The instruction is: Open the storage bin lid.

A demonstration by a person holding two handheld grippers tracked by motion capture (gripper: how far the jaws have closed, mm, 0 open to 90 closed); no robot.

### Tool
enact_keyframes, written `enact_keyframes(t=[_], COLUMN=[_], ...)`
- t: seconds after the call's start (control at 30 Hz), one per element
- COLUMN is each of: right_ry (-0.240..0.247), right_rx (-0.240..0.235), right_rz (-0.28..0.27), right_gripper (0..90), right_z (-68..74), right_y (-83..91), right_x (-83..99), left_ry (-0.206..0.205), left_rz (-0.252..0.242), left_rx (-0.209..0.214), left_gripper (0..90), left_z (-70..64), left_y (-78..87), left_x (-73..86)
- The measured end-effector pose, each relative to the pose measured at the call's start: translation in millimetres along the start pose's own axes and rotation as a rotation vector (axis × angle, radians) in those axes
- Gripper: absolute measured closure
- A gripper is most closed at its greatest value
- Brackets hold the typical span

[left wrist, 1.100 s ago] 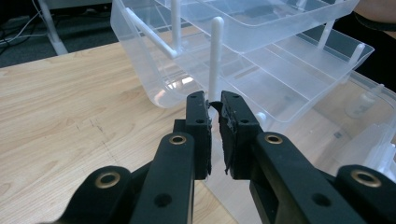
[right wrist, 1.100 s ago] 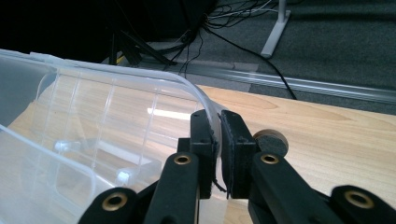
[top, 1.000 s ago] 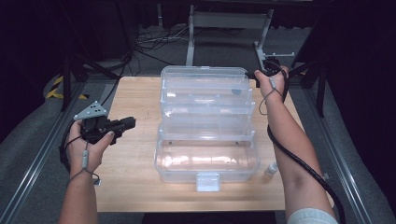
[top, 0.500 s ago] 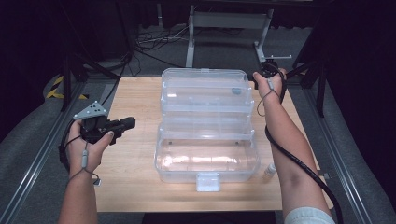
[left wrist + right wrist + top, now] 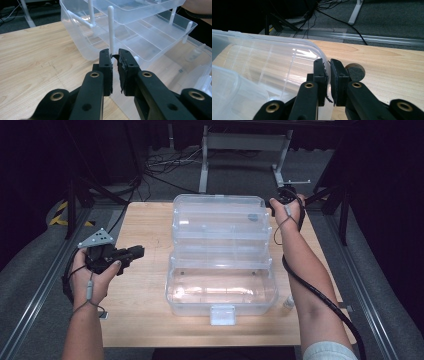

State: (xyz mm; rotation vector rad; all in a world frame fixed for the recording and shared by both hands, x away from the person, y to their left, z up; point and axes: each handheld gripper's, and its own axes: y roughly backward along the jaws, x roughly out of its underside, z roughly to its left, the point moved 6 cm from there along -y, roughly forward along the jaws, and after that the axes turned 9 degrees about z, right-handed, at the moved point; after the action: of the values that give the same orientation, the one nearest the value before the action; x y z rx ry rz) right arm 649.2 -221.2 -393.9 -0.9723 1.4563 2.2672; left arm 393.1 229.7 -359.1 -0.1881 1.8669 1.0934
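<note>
A clear plastic tiered box (image 5: pixel 222 292) stands open in the middle of the wooden table (image 5: pixel 145 305), its trays stepped up toward the raised lid (image 5: pixel 217 212). My left gripper (image 5: pixel 140 251) hovers left of the box, pointing at it, jaws shut with nothing between them. In the left gripper view the left gripper (image 5: pixel 114 56) sits just short of a white hinge post (image 5: pixel 111 30) on the box. My right gripper (image 5: pixel 282 195) is at the lid's far right corner. In the right gripper view the right gripper (image 5: pixel 327 63) is shut on the lid's curved rim (image 5: pixel 322 53).
A small round disc (image 5: pixel 355 72) lies on the table just beyond my right jaws. A small clear piece (image 5: pixel 289 302) rests on the table by the box's near right corner. Metal rails (image 5: pixel 35 290) flank the table; cables and stand legs (image 5: pixel 205 160) lie on the floor behind.
The right hand and gripper have shifted slightly left, toward the lid's corner. The left gripper and the box have stayed where they were.
</note>
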Motion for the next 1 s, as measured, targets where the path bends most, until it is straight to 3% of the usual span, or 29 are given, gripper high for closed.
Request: enact_keyframes(t=[0.83,0.93,1.0], right_ry=[0.003,0.015,-0.002], right_rx=[0.022,0.045,0.013], right_rz=[0.009,0.010,-0.002], right_gripper=[84.0,90.0,90.0], right_z=[-1.2,-3.5,-4.5], right_y=[-6.2,-3.4,-0.3], right_x=[2.8,2.4,1.0], left_ry=[-0.001,-0.001,0.001], left_rz=[0.002,0.000,0.000], left_rx=[0.006,0.006,0.007], left_gripper=[81.2,81.3,81.3], left_z=[-0.8,-0.6,-0.9], left_y=[-0.2,0.2,0.0], left_x=[-0.2,-0.3,-0.4])
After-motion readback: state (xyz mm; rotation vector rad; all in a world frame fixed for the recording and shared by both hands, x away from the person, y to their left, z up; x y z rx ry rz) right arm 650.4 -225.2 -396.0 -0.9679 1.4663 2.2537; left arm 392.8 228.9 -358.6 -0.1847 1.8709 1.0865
